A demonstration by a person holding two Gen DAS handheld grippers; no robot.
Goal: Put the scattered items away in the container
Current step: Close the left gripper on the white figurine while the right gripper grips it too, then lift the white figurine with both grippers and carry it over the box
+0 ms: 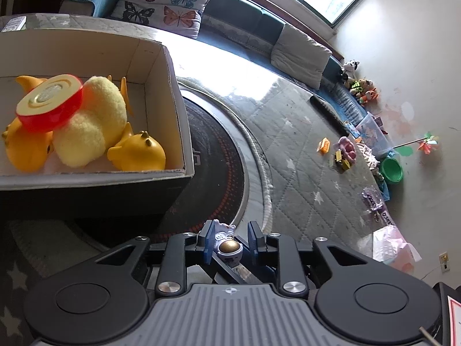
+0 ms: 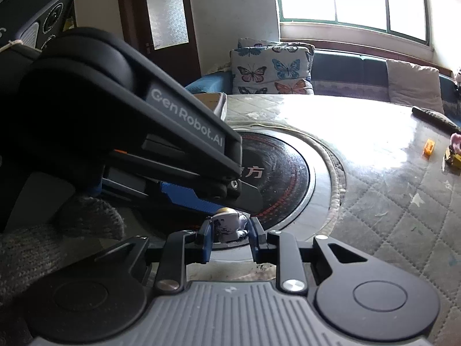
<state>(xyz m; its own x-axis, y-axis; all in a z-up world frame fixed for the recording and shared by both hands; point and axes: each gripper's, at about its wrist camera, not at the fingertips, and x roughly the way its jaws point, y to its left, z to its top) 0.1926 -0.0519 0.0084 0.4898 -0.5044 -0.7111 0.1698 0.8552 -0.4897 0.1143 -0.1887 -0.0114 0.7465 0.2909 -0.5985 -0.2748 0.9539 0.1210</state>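
Our right tool (image 2: 229, 235) clamps the astronaut figurine (image 2: 227, 225). Our left tool (image 1: 230, 239) has narrowed around the figurine too, beside the box (image 1: 173, 86); whether its pads press we cannot tell.

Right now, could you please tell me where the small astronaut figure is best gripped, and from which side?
Grip the astronaut figure by its white torso, pads on its two flanks; the rounded gold helmet above would probably slip. Come in low from the near side, as the right gripper does, already shut on that body. The left gripper stands open around it.
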